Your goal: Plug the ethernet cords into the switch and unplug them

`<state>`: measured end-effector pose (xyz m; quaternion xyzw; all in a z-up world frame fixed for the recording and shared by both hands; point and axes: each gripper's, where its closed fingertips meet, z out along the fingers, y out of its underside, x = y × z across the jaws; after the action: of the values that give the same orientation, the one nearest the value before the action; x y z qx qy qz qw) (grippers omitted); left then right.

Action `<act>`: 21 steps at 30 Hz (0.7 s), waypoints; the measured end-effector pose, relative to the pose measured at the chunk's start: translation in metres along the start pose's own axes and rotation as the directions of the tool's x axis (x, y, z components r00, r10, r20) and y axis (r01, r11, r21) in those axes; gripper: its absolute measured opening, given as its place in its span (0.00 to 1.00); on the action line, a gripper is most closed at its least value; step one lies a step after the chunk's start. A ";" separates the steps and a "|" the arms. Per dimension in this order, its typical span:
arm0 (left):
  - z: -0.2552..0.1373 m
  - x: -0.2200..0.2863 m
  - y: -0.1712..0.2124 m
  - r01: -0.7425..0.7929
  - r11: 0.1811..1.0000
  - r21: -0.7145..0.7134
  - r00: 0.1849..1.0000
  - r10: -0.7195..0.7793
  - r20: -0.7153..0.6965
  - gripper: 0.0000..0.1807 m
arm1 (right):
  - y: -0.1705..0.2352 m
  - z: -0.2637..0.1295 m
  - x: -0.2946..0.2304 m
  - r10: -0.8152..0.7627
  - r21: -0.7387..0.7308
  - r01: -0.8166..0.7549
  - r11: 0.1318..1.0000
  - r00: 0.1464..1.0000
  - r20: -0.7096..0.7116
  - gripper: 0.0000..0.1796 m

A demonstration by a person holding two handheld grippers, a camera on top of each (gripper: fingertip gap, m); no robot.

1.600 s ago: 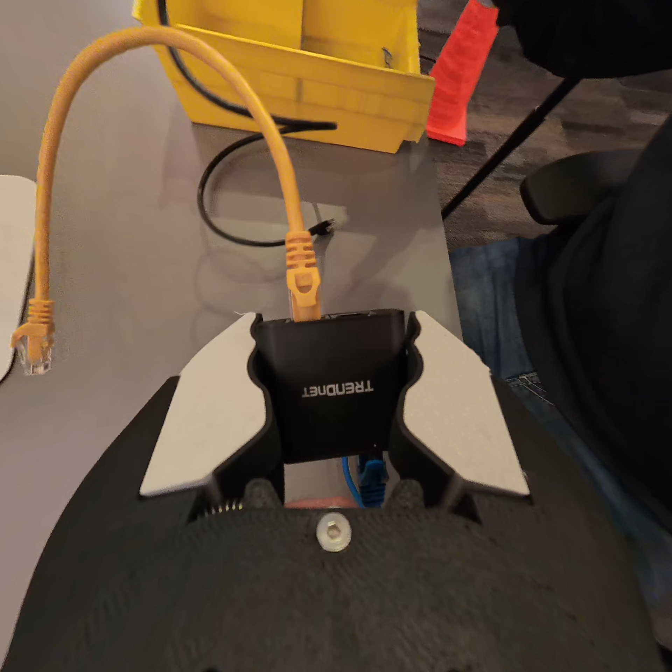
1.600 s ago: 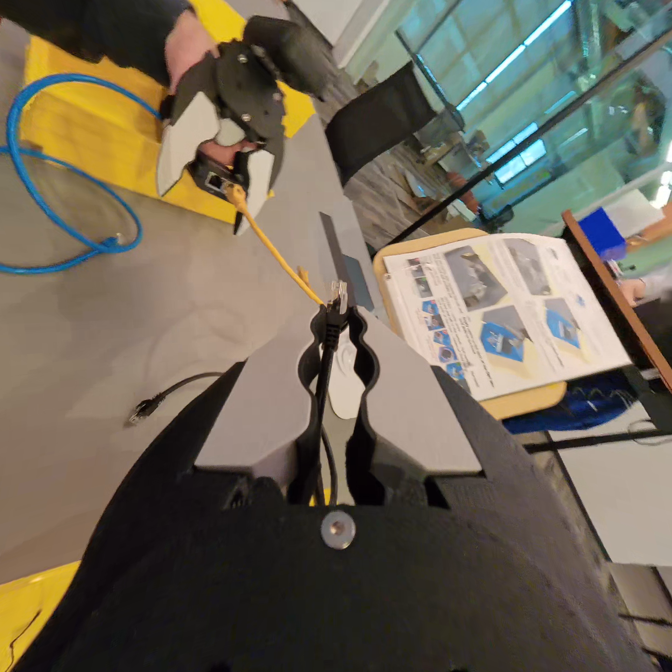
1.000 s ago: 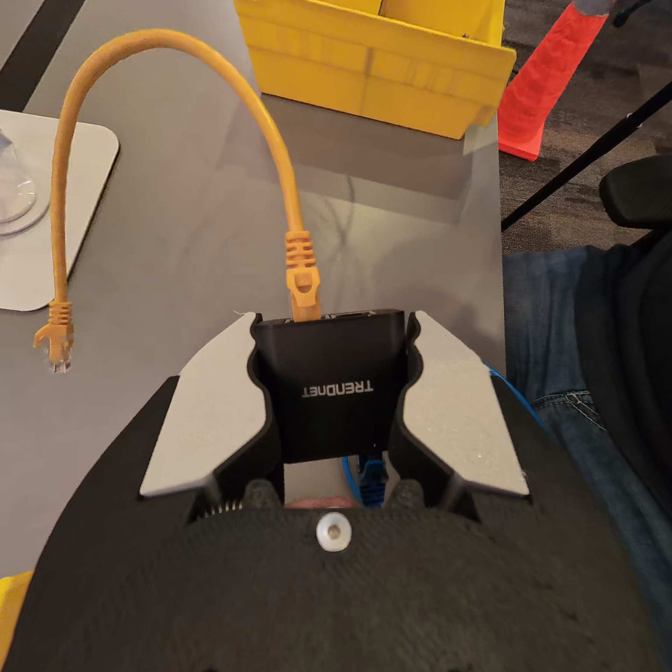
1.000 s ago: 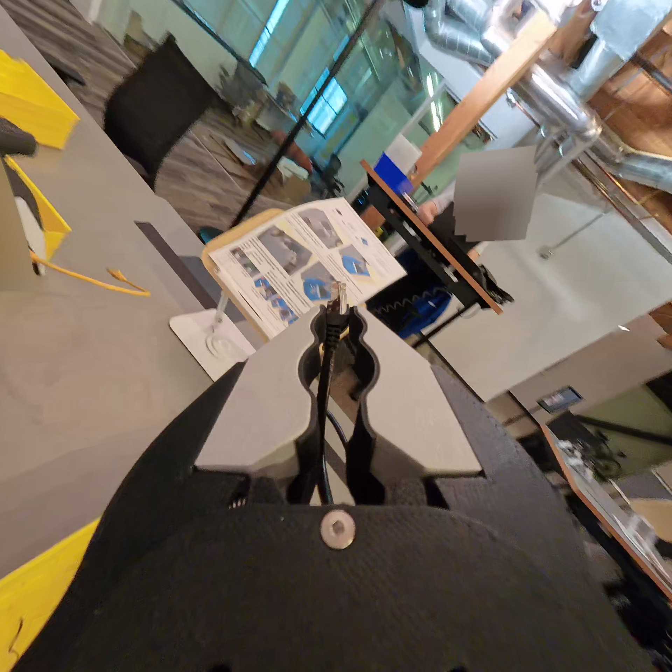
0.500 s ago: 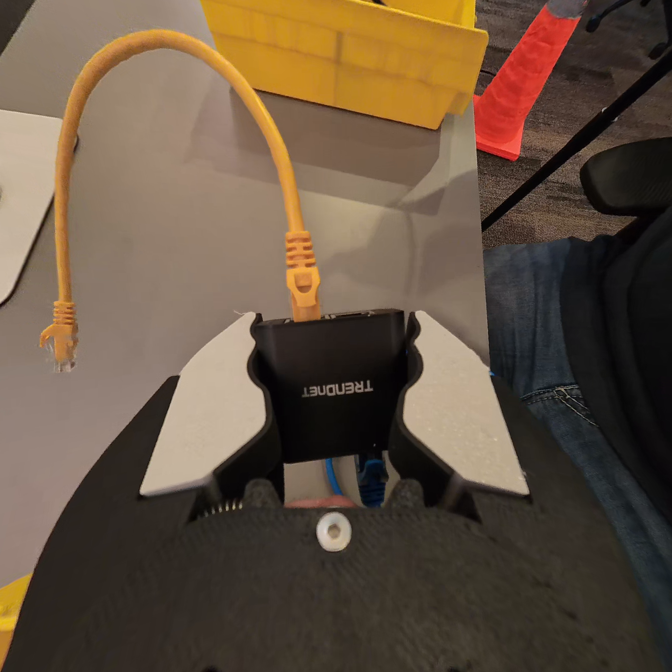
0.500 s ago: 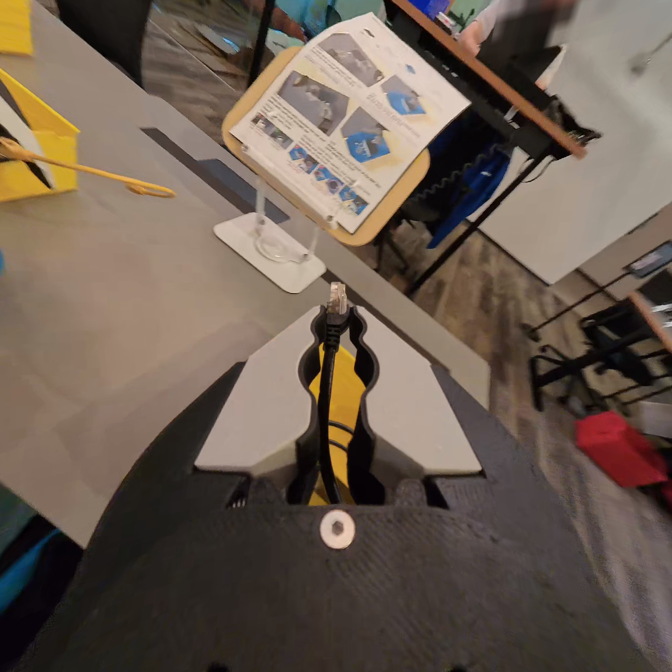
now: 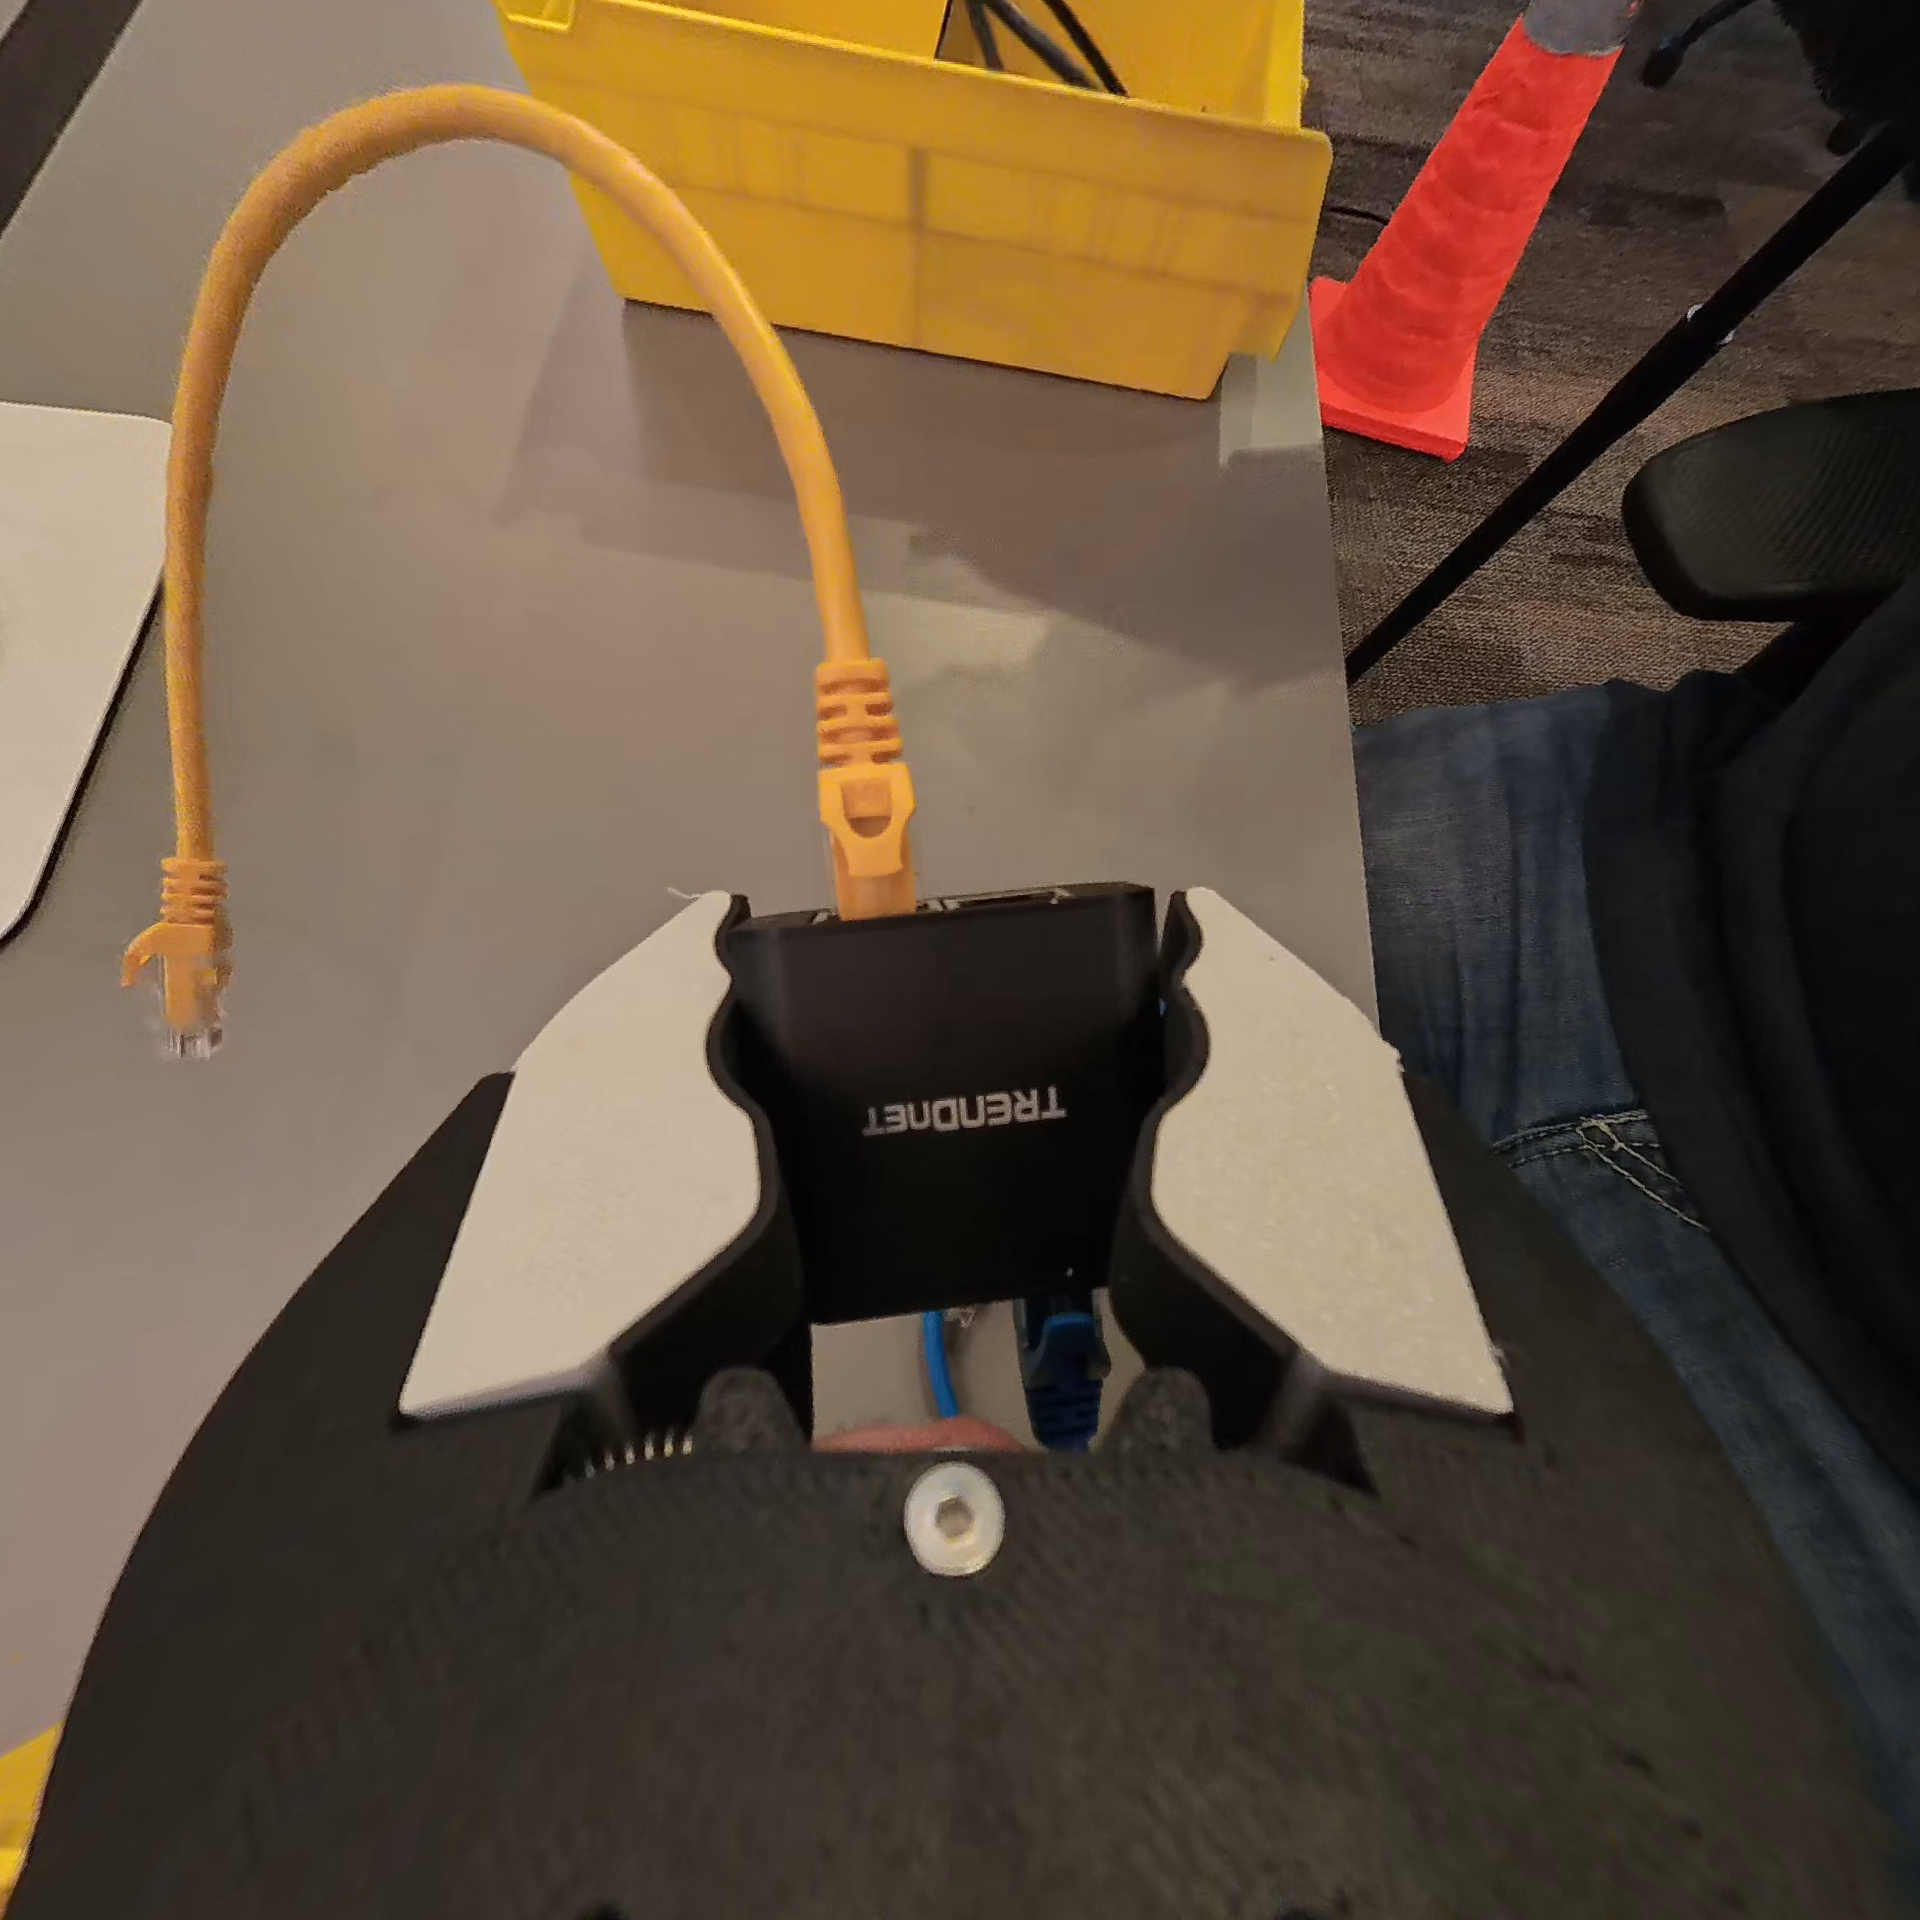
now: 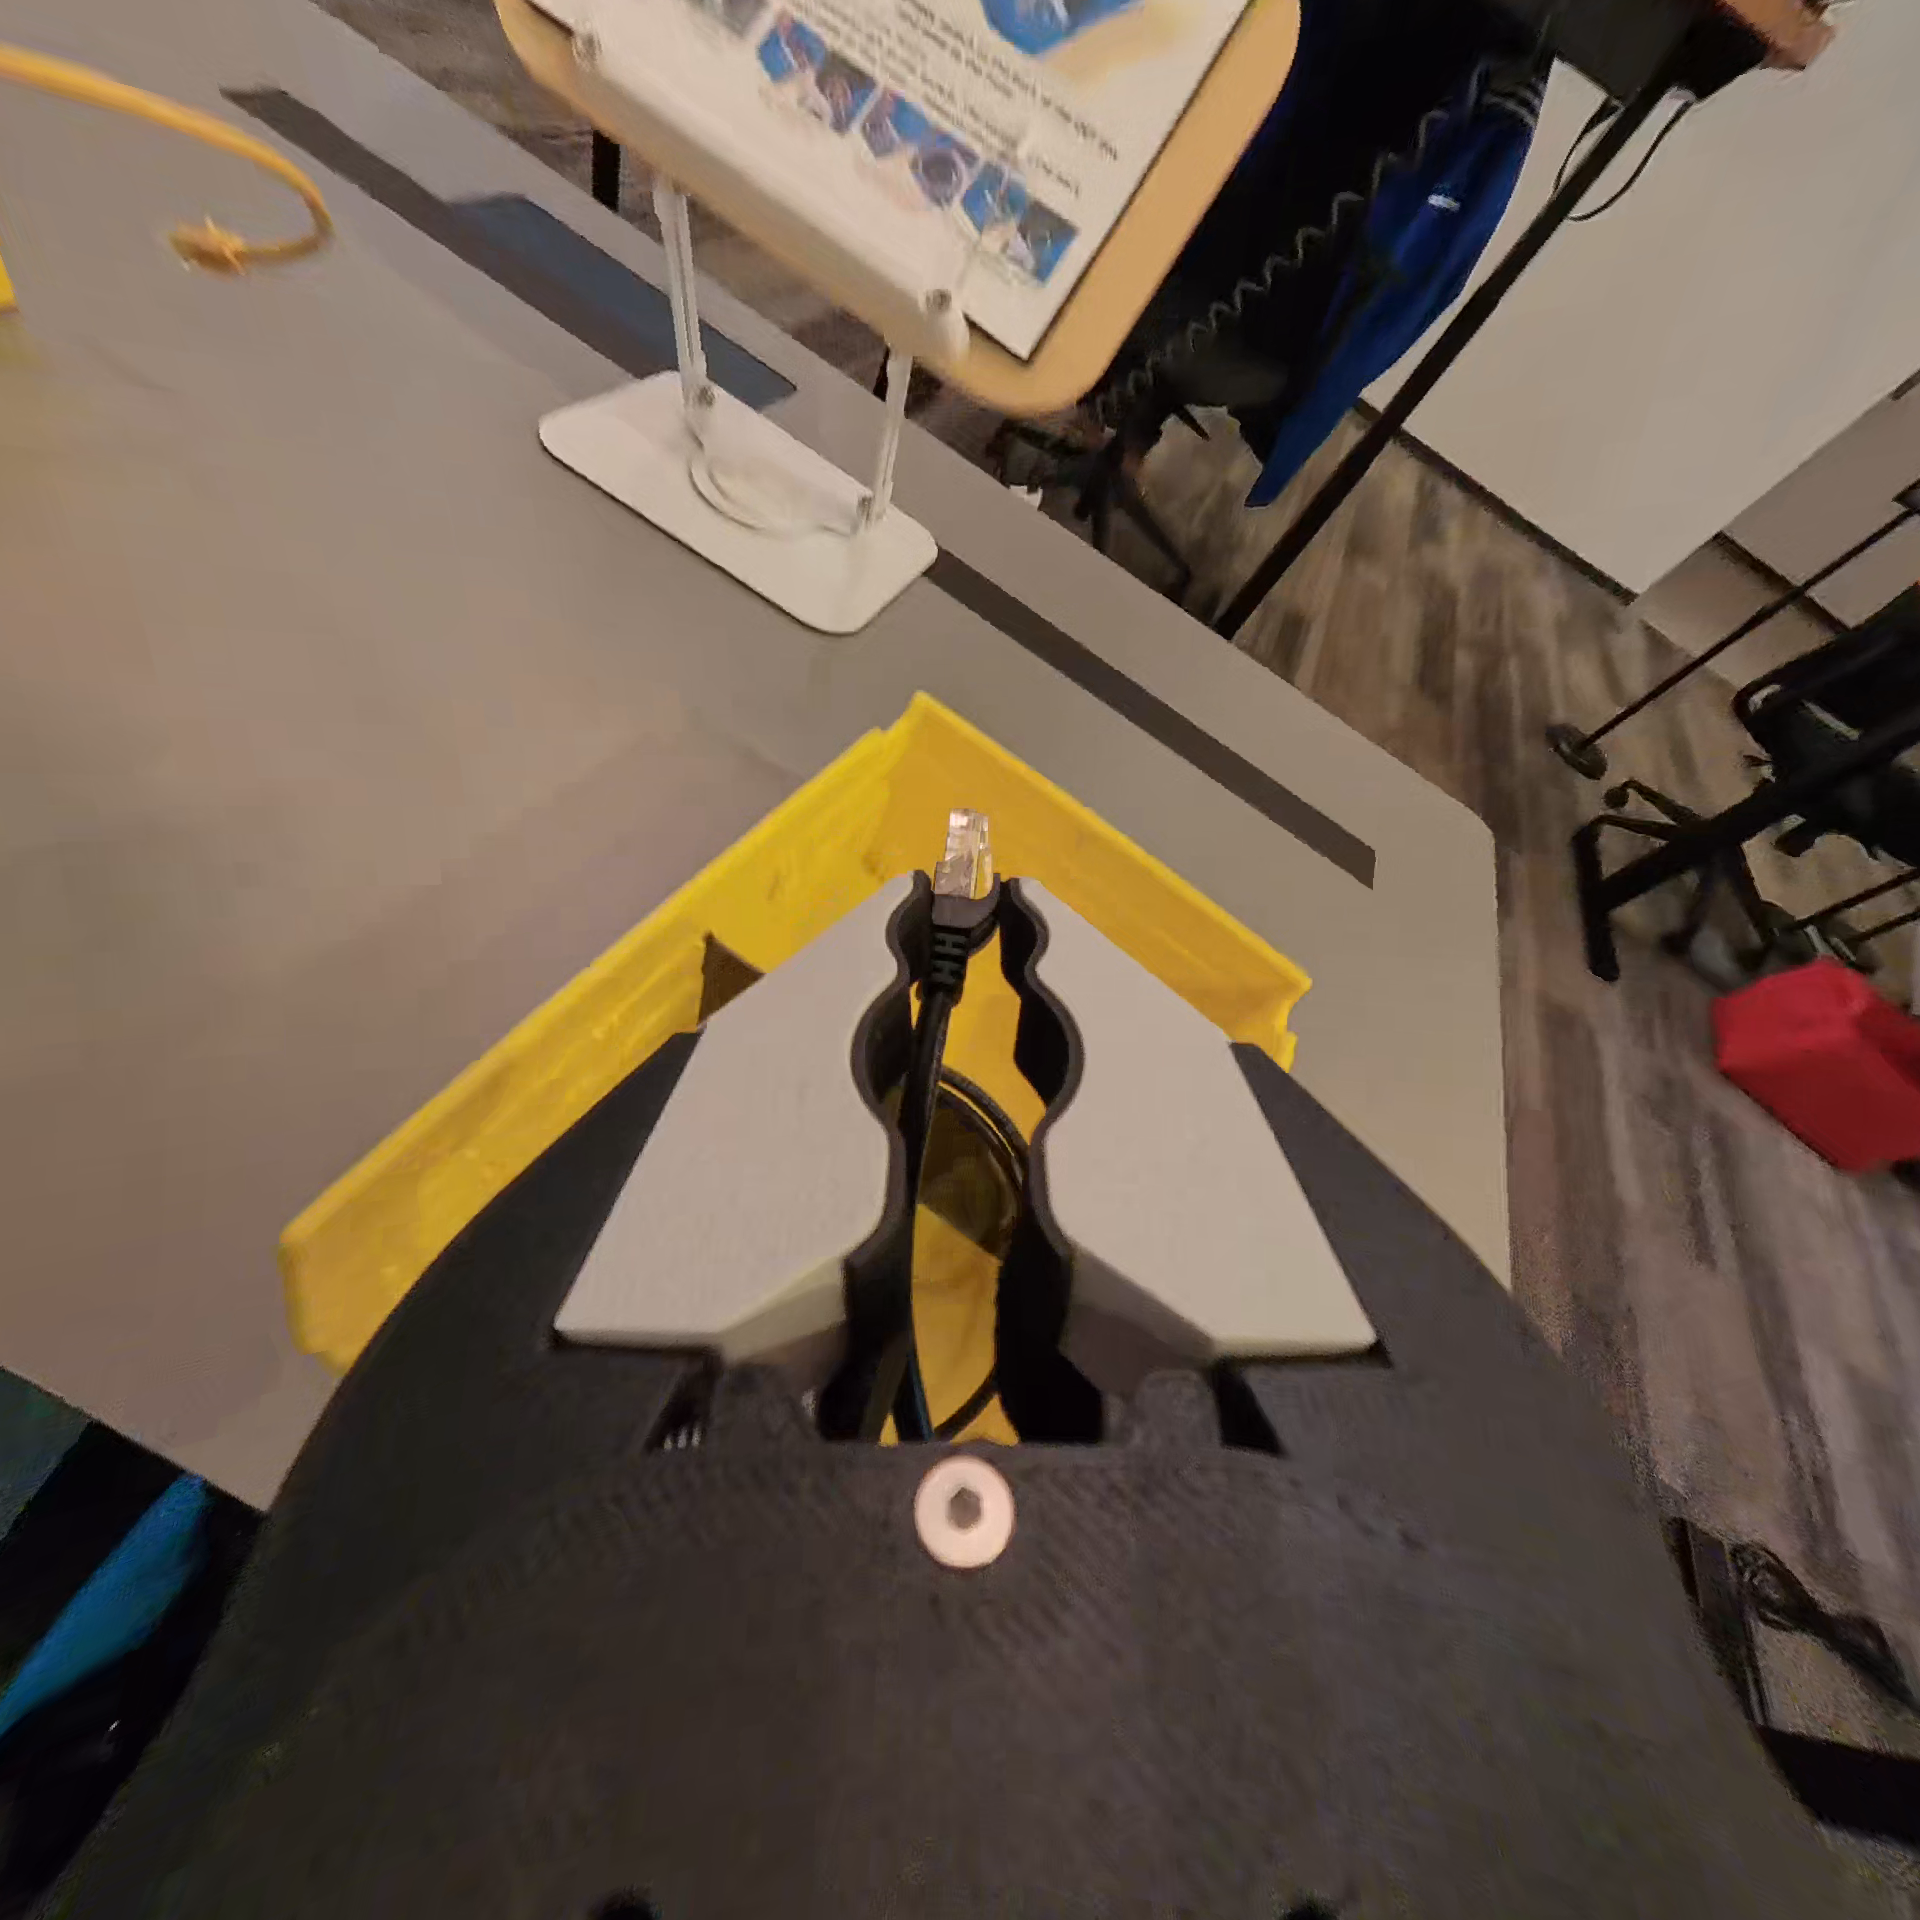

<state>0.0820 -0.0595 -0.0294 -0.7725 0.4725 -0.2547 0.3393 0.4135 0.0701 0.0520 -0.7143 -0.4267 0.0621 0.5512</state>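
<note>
My left gripper (image 7: 951, 914) is shut on a black switch (image 7: 951, 1101) and holds it above the grey table. An orange ethernet cord (image 7: 488, 135) is plugged into the switch's far face; it arcs up and left, and its free plug (image 7: 187, 977) hangs in the air. A blue cord plug (image 7: 1060, 1371) sits at the switch's near side. My right gripper (image 8: 961, 883) is shut on a black ethernet cord (image 8: 930, 1039), whose clear plug (image 8: 964, 847) sticks out past the fingertips above a yellow bin (image 8: 644, 1018). The orange cord's free end also shows in the right wrist view (image 8: 223, 244).
A second yellow bin (image 7: 935, 187) with black cables stands at the table's far edge. A white stand base (image 8: 738, 499) carries a tilted picture board (image 8: 935, 135). A red cone (image 7: 1444, 229) and chair (image 7: 1787, 509) are off the table. A person's jeans leg (image 7: 1507, 935) is at right. The gap from one gripper's tips to the other's is roughly 35 cm.
My right gripper has swung away from the left gripper and down, with the black cord still in it, and now points over the yellow bin. The left gripper has shifted only slightly with the switch.
</note>
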 end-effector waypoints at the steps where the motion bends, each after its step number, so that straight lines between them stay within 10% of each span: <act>1: 0.000 0.000 0.001 -0.001 1.000 -0.004 1.000 0.001 0.002 0.41 | 0.013 0.004 -0.002 0.012 -0.016 -0.012 1.000 1.000 -0.001 0.06; 8: -0.004 -0.001 0.000 -0.012 1.000 -0.010 1.000 0.012 0.000 0.41 | 0.094 0.036 -0.045 0.166 -0.233 -0.120 0.965 0.967 0.192 0.09; 10: -0.003 0.000 0.001 -0.017 1.000 -0.021 1.000 0.017 -0.005 0.41 | 0.112 0.038 -0.061 0.180 -0.339 -0.086 0.937 0.950 0.255 0.24; 21: 0.002 0.003 0.002 -0.038 0.999 -0.039 0.999 0.037 -0.025 0.41 | 0.075 -0.001 -0.072 0.171 -0.292 -0.037 0.956 0.879 0.446 0.40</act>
<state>0.0834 -0.0626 -0.0317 -0.7668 0.4959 -0.2482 0.3231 0.4095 0.0184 -0.0386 -0.7699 -0.5117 0.2019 0.3237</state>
